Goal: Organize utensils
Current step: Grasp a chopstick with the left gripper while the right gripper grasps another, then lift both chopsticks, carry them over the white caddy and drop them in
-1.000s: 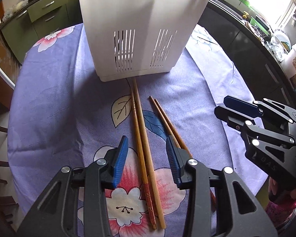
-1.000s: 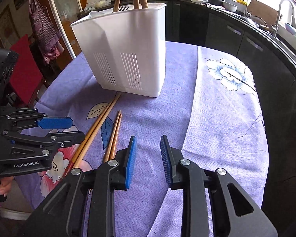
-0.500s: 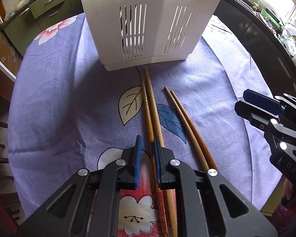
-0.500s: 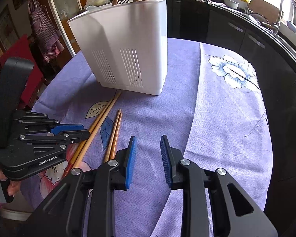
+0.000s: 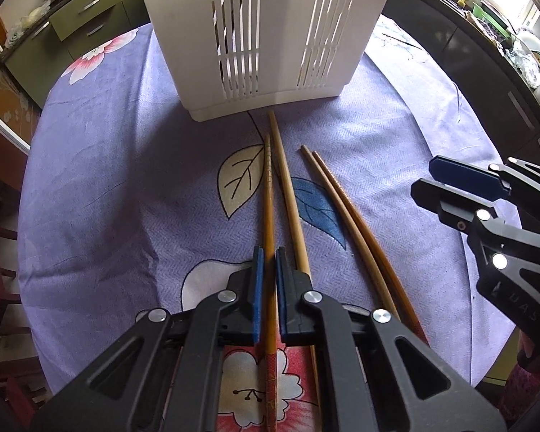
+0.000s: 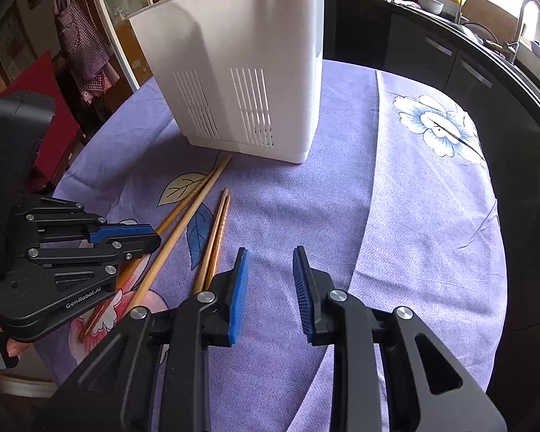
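Four chopsticks lie on the tablecloth (image 5: pixel 90 187) before the white holder (image 5: pixel 262 36). One darker chopstick (image 5: pixel 269 223) is pinched between the left gripper (image 5: pixel 268 262) pads, just closed. The right gripper (image 6: pixel 270 270) is held spread, empty, beside them.

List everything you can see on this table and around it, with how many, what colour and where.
utensil holder: one, white, slotted walls, standing at the far side of the table; wooden sticks poke from its top in the right wrist view.
chopsticks on the cloth: four, wooden, in front of the holder; the darker left one sits between the left gripper's pads, a paler one beside it, a brown pair to their right.
tablecloth: one, purple with flowers and leaves, covering the table.
cabinets: dark, behind the table.
left gripper: black with blue pads, jaws just closed on the darker chopstick.
right gripper: black with blue pads, open, empty.
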A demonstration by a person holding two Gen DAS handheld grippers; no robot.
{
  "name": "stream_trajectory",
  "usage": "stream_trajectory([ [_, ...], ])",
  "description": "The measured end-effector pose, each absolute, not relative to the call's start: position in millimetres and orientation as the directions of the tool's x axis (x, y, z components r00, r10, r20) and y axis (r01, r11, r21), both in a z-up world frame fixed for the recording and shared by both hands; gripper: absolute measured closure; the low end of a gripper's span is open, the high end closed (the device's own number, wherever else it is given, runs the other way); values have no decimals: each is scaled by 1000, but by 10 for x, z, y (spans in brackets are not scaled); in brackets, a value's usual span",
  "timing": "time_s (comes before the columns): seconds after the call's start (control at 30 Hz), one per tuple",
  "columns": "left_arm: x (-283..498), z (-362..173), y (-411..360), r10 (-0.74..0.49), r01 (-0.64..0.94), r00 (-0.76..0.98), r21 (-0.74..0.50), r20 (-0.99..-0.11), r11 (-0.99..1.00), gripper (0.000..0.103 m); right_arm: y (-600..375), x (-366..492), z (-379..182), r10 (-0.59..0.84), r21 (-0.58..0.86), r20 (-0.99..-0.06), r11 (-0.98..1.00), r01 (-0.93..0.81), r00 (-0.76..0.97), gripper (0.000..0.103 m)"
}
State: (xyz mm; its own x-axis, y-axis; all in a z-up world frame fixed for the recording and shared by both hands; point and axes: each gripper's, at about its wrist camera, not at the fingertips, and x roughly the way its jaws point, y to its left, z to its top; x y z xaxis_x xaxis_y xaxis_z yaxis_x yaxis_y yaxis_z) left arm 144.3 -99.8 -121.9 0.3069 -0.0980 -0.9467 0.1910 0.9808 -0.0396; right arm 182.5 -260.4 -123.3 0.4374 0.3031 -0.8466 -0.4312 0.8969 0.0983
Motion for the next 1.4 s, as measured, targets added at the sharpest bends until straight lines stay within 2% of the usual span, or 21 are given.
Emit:
stream_trajectory([
  [0.5,1367,-1003,-824,-117,181,359,-54,-926,982,96,-2352,1836,-1412,326,128,-874,869,-478,360,78],
  [0.77,1350,-964,-761,-127,183,368,-63,-921,981,96,-2357,1881,-1455,249,62,-894,892,-447,373,78],
  [0.97,1347,-943,-761,-132,188,372,-64,-919,980,96,-2242,1806,-1463,241,40,-904,870,-492,354,78],
  [1.07,1325,-924,-761,-133,190,377,-64,-917,980,96,-2215,1836,-1445,210,12,-908,877,-481,361,83],
  [1.4,1286,-885,-747,-133,195,382,-61,-914,979,96,-2075,1915,-1524,203,15,-924,865,-501,323,84],
])
